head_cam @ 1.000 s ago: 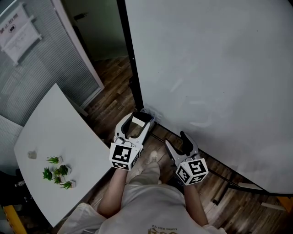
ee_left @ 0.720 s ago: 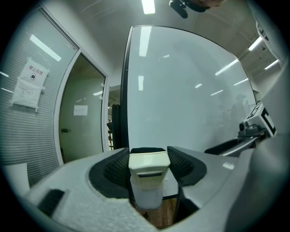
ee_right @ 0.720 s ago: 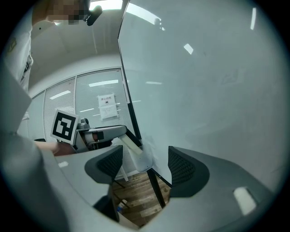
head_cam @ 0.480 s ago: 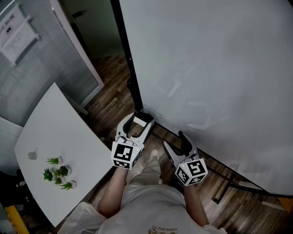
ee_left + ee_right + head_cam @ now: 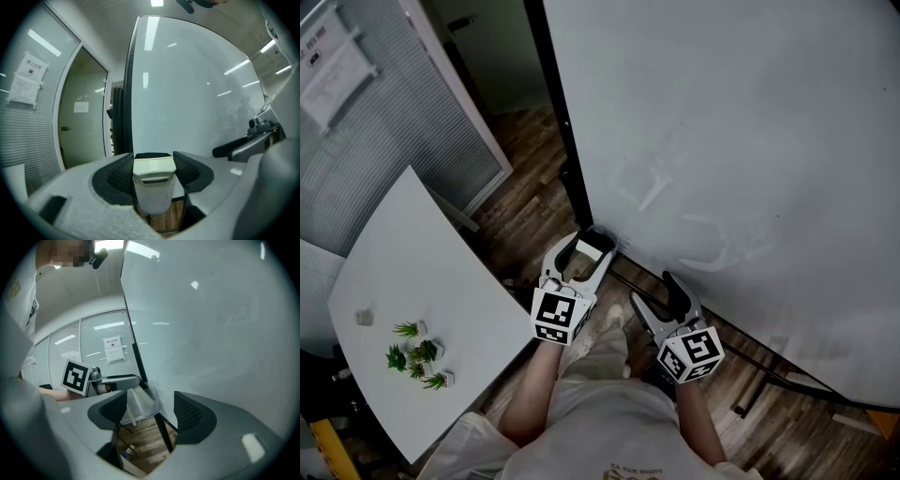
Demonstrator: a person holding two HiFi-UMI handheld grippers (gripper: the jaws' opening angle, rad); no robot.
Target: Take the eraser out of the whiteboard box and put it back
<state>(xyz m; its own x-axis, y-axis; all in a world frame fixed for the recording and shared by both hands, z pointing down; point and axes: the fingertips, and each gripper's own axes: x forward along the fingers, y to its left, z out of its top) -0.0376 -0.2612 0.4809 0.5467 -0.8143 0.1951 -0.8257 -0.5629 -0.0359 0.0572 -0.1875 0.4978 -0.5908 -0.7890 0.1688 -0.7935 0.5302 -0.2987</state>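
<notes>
The left claw [image 5: 585,251], clenched on the eraser [image 5: 153,180], has dipped slightly toward the box [image 5: 144,401] just ahead; the return looks close. The right claw [image 5: 657,292] hangs released, empty.

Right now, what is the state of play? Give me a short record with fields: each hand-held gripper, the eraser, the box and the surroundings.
left hand-held gripper: shut on the eraser
eraser: cream block, upright between the jaws, in front of the whiteboard
right hand-held gripper: open, nothing between its jaws
whiteboard box: clear, at the whiteboard's lower corner; no eraser visible inside
surroundings: white table on the person's left, with small green plants on it
</notes>
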